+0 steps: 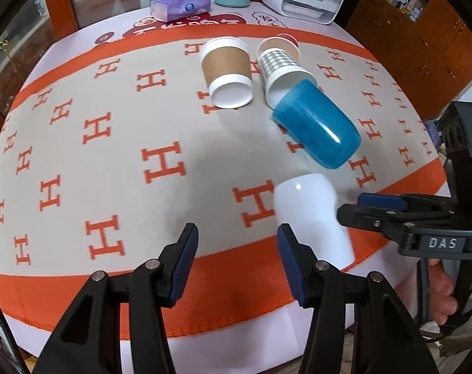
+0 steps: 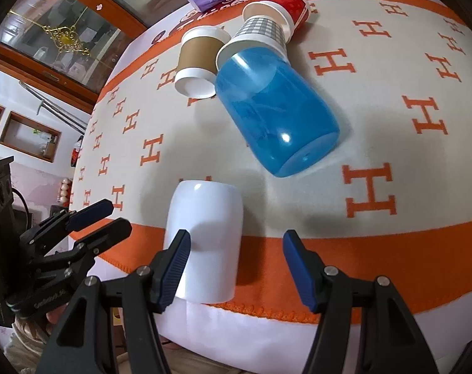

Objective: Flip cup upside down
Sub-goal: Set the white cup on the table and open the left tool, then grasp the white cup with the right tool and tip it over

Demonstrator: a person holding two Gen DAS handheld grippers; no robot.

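White cup (image 2: 204,243) stands near the table's (image 1: 80,143) front edge, straddling the orange border of the cloth (image 1: 117,131). Top looks closed and rounded, no rim or hollow visible up there, so I judge it's already mouth-down. Can't see the bottom edge well enough to be certain.

Right tongs (image 2: 236,268) are open, jaws wide apart, nothing held. Left-side pad overlaps the cup's lower wall in the right wrist view; contact or just in front, can't tell. Cup sits off to the left of the jaw gap, not centred in it.

Left tongs (image 1: 237,261) also open and empty, pointing across the table. Cup (image 1: 310,215) is just right of their right pad, between the two tools. Right tongs (image 1: 354,208) come in from the side in that view, tips near the cup wall.

Further back: blue cup (image 1: 317,124) lying on its side, mouth end tucked into a checked paper cup (image 1: 279,71), which nests in a red cup (image 2: 293,7). Brown-sleeved cup (image 1: 226,71) beside them, tipped over.

Status guess: flip of the white cup looks done, both tongs released. If the others need flipping too, that's all still to do; the nested trio would need separating first.
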